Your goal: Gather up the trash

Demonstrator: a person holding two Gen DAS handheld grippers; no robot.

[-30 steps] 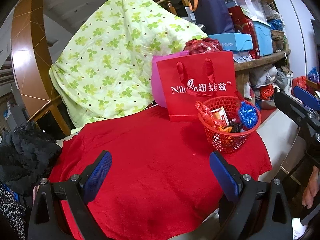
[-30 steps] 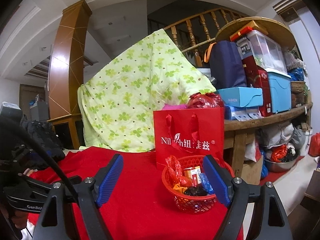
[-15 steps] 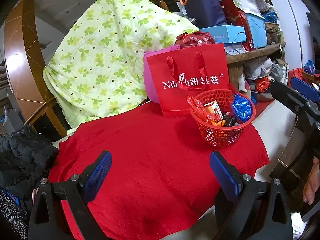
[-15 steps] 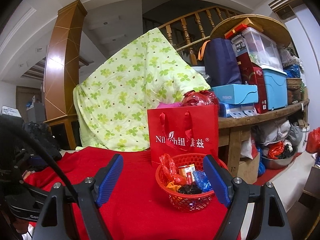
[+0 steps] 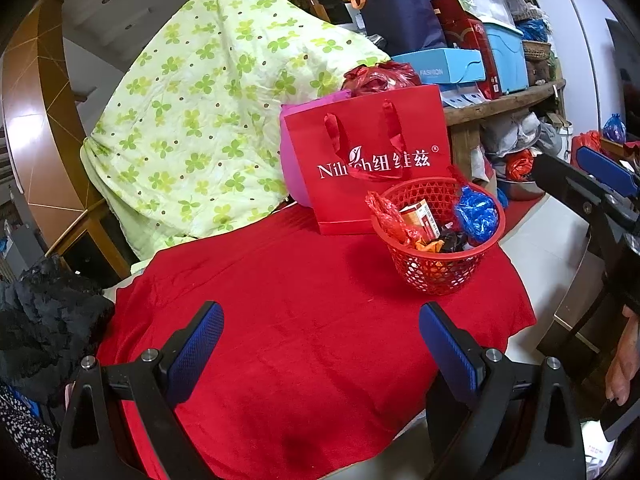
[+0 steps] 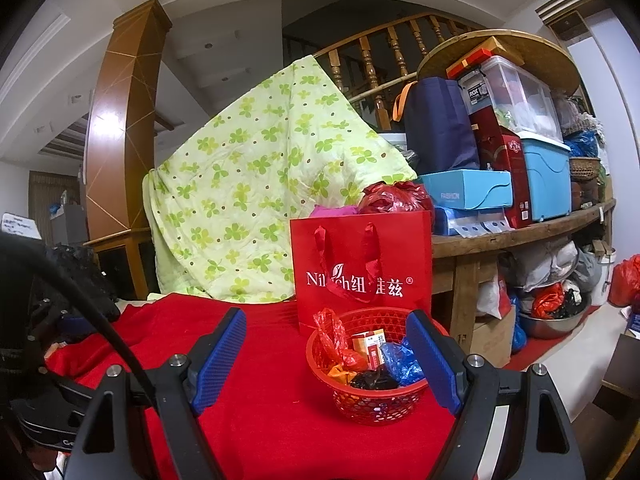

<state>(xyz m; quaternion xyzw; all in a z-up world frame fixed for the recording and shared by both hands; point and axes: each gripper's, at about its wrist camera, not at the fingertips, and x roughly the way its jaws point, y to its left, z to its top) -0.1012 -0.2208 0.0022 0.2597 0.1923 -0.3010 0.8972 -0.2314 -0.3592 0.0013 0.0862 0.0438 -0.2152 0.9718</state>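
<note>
A red mesh basket (image 5: 438, 258) stood upright, mouth facing up, on the red cloth (image 5: 304, 320) covering the surface, toward its far right corner and just in front of an upright red paper bag (image 5: 368, 160). Inside lay the trash: a crumpled red wrapper (image 5: 386, 220) at left, a small orange-and-white carton (image 5: 420, 218) tilted with its long axis rising toward the far side, a blue wrapper (image 5: 476, 212) at right, and dark and orange scraps (image 6: 360, 376) between. The left hand-held gripper (image 5: 320, 344) hung over bare cloth, pads apart and empty. The right hand-held gripper (image 6: 328, 356) likewise stood wide apart, holding nothing, nearer than the basket.
</note>
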